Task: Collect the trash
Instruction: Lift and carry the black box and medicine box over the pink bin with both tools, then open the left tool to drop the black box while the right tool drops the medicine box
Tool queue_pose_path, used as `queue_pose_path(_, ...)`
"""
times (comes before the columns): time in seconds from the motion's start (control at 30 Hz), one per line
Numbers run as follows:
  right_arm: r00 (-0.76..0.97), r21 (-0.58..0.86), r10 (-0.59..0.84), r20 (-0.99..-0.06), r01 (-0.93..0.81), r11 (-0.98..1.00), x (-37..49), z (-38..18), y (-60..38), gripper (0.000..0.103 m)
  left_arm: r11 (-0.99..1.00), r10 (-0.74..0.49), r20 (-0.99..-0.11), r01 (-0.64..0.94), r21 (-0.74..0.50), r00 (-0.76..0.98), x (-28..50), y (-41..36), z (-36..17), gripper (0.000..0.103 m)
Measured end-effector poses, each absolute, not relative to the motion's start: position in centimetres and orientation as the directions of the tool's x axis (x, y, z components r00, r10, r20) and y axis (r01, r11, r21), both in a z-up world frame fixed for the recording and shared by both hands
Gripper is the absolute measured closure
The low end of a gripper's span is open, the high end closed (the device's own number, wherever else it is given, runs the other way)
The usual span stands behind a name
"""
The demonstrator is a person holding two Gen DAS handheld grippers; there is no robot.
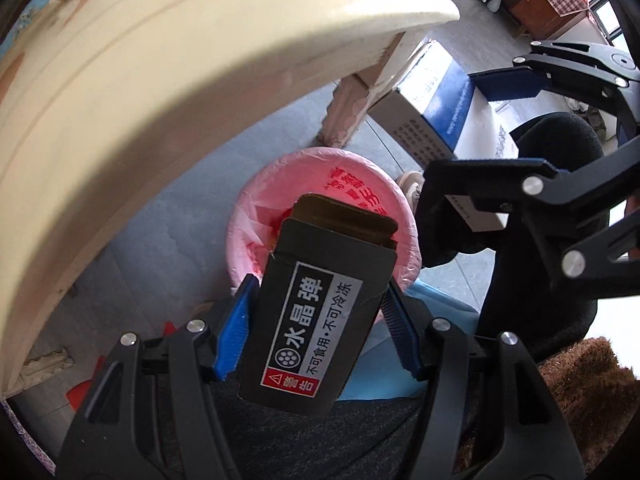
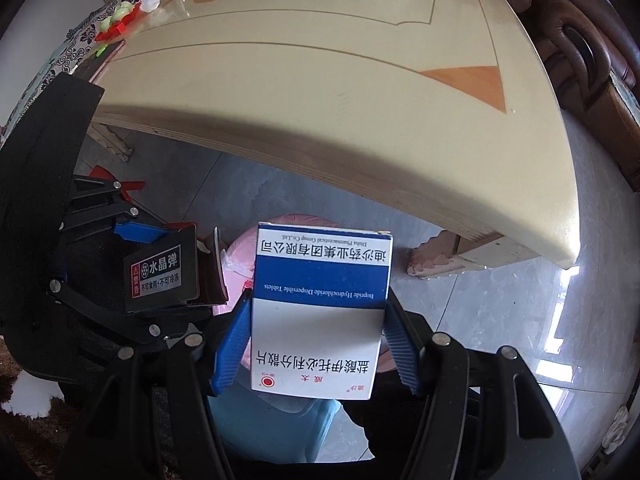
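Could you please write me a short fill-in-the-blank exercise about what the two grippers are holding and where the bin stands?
1. The left gripper is shut on a ____ box.
2. The right gripper grips a white and ____ medicine box.
3. The bin is lined with a ____ bag.

Missing words: black; blue; pink
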State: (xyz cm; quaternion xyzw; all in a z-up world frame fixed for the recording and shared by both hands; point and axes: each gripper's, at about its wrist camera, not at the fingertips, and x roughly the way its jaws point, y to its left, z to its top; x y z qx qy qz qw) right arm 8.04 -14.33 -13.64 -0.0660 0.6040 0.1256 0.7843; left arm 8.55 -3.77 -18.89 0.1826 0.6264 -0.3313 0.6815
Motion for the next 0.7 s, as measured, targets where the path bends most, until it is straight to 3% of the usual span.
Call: queue_pose_path(0.7, 0.119, 0.096, 0.114, -0.986, -0.147, 0.985, 9.1, -27.9, -16.4, 0.042, 0.759, -0.108, -0.977, 0.62, -0.2, -0.183, 9.9, -5.6, -31.8, 0.042)
